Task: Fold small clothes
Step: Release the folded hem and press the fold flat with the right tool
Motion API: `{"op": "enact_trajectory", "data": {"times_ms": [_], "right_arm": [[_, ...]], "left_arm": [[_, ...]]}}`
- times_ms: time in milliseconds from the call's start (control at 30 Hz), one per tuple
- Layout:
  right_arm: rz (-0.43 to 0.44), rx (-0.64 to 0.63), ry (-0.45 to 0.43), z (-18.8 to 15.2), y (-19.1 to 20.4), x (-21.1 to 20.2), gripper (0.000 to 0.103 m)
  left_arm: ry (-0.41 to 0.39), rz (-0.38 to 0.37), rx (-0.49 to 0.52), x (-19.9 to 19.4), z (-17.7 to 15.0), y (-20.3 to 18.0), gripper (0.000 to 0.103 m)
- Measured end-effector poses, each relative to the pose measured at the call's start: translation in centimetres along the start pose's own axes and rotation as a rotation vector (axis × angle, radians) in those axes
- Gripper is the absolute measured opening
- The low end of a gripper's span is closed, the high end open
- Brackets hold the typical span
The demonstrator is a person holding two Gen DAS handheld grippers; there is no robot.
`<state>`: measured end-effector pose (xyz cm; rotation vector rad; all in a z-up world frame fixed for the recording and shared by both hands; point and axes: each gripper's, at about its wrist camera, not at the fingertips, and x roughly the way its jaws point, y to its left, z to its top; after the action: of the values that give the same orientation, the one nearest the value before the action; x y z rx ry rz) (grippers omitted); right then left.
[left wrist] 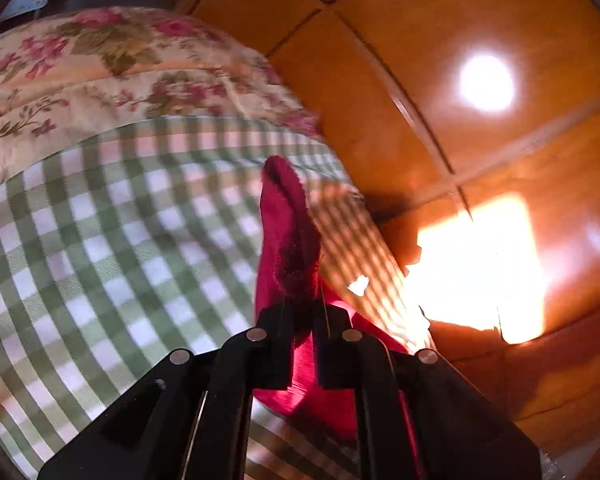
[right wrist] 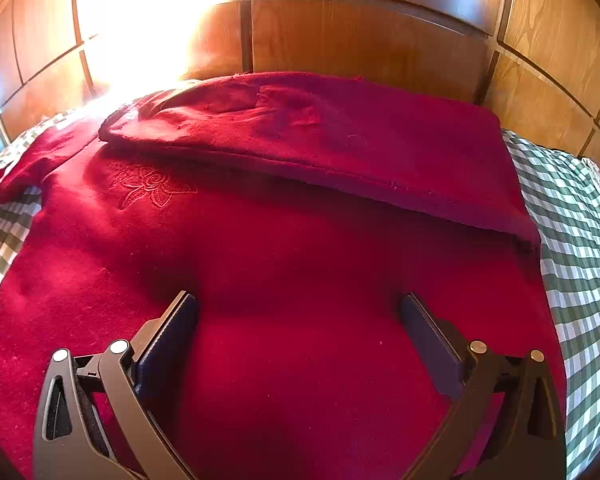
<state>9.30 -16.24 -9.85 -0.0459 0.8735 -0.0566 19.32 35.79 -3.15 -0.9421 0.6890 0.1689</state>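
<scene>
Wood-panelled wardrobe doors (right wrist: 364,28) back a bed with a green checked sheet (left wrist: 100,240). Near me, my right gripper (right wrist: 300,320) hangs with fingers spread wide over the red sweater (right wrist: 284,272), gripping nothing. My left gripper (left wrist: 302,316) is clenched on a red sleeve end (left wrist: 288,232). Farther off, one side already lies folded over. Best carry the sleeve across taut, lay it flat, then release.

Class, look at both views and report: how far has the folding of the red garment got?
Done: one side of the red garment is already folded over, its flap lying across the top. In hand: the left hand-held gripper is shut on a red sleeve, lifted above the checked cloth. The right hand-held gripper is open over the body. Left: lay that sleeve in, then fold the body.
</scene>
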Motion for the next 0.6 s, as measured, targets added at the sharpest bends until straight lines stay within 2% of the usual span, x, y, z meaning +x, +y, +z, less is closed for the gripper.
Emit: {"op": "enact_trajectory", "data": {"times_ms": [167,300,433,500,600], "right_arm": [[0.003,0.004,-0.001,0.1,-0.1,0.0,0.1],[0.009,0.01,-0.002,0.1,-0.3,0.0,0.1],[0.019,0.017,-0.003,0.2,-0.6,0.0,0.1],[0.023,0.02,-0.004,0.2,-0.6,0.0,0.1],[0.027,0.025,-0.005,0.2,-0.7,0.0,0.1]], "left_arm": [[0.065,-0.168,0.226,-0.5,-5.6,-9.2,0.006],[0.183,-0.251,0.393,1.5,-12.6,-15.3,0.006],[0.318,-0.25,0.555,4.4,-20.5,-18.9,0.006],[0.364,-0.226,0.641,5.4,-23.7,-19.7,0.009],[0.391,-0.184,0.7,5.5,-26.7,-19.0,0.027]]}}
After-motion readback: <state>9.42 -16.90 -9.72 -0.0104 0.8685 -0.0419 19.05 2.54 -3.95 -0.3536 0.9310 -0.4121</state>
